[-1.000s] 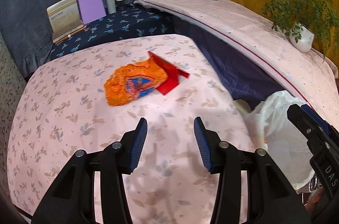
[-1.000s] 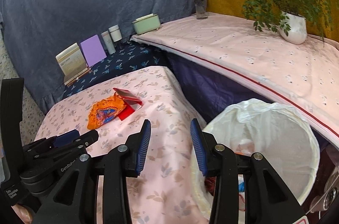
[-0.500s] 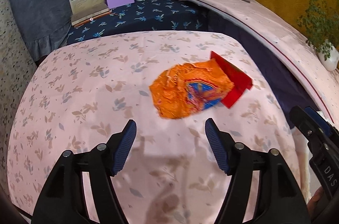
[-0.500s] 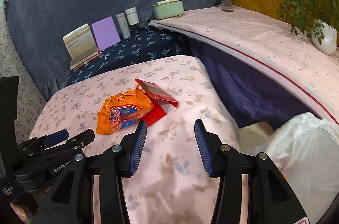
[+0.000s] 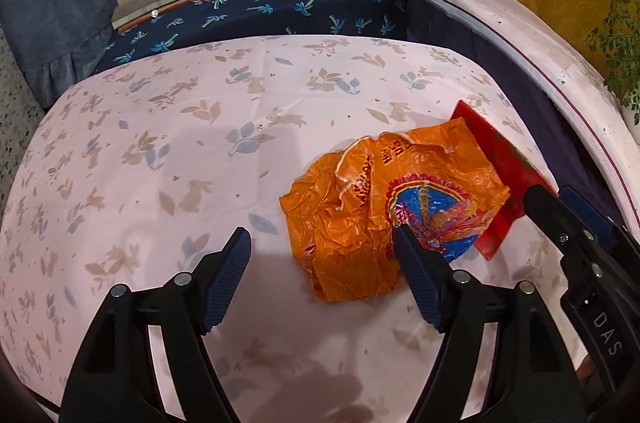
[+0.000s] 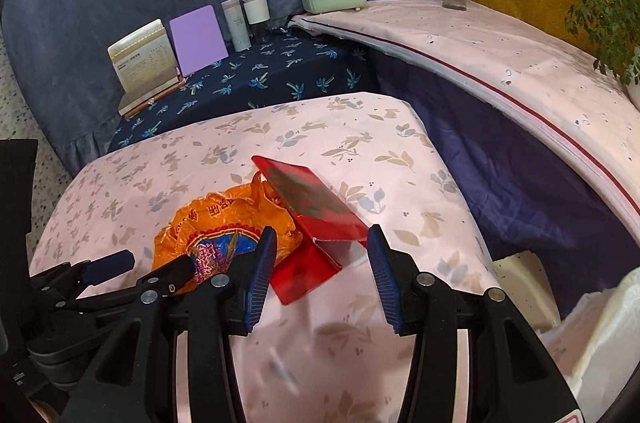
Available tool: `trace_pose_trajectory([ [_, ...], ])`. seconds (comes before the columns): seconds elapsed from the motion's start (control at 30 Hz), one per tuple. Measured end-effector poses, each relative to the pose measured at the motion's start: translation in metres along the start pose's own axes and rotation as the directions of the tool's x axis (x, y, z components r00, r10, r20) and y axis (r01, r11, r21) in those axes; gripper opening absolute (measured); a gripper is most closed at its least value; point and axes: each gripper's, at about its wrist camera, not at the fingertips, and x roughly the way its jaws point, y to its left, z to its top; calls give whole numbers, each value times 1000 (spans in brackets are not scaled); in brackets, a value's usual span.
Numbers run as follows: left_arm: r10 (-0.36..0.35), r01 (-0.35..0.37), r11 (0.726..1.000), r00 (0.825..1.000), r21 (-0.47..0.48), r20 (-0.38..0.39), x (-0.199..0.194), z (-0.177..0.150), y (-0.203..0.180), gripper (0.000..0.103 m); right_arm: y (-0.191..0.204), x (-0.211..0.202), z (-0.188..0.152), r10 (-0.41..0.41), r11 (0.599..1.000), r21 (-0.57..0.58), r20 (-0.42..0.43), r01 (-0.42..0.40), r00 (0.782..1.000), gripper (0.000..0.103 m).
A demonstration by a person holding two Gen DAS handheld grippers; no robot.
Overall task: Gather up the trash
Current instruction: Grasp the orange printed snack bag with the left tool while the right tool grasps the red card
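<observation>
**Close in on the bag and the red card**

Nearest you, your left gripper (image 5: 322,263) has just been opening its jaws; they stand wide with nothing pinched yet, the right-hand finger lying over the near edge of the crumpled orange plastic bag (image 5: 384,207). Shift a little toward the bag so it sits between both fingers before you squeeze, and bite into the bunched middle, not a loose flap. Your right gripper (image 6: 322,265) is also open and empty, its jaws framing the near corner of the folded red card (image 6: 316,219), which is tucked partly under the bag on the pink floral table (image 5: 168,159). Come down low and catch the raised fold. The white-lined bin (image 6: 600,335) waits at the table's right edge. Farther back, the books, bottles and vase are not trash; leave them.
</observation>
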Motion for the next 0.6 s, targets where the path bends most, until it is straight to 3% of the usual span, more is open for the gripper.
trace_pose_trajectory([
  [0.2, -27, 27, 1000, 1000, -11, 4, 11, 7, 0, 71, -2, 17, 2, -4, 1000, 0, -15, 4, 1000, 44],
  [0.33, -71, 71, 997, 997, -42, 10, 6, 10, 3, 71, -7, 21, 3, 1, 1000, 12, -31, -1, 1000, 20],
  [0.4, -91, 92, 994, 996, -53, 15, 4, 12, 2, 71, -9, 21, 3, 4, 1000, 24, -27, -4, 1000, 18],
  [0.5, -81, 82, 996, 997, -34, 16, 8, 15, -4, 70, -10, 21, 3, 1, 1000, 29, -33, 0, 999, 4],
  [0.53, -76, 77, 997, 997, -28, 14, 9, 15, -6, 68, -11, 20, 3, 2, 1000, 31, -34, -1, 999, 3],
  [0.6, -91, 91, 996, 996, -22, 0, 11, 14, -10, 54, -11, 17, 2, 1, 1000, 30, -31, 0, 1000, 3],
])
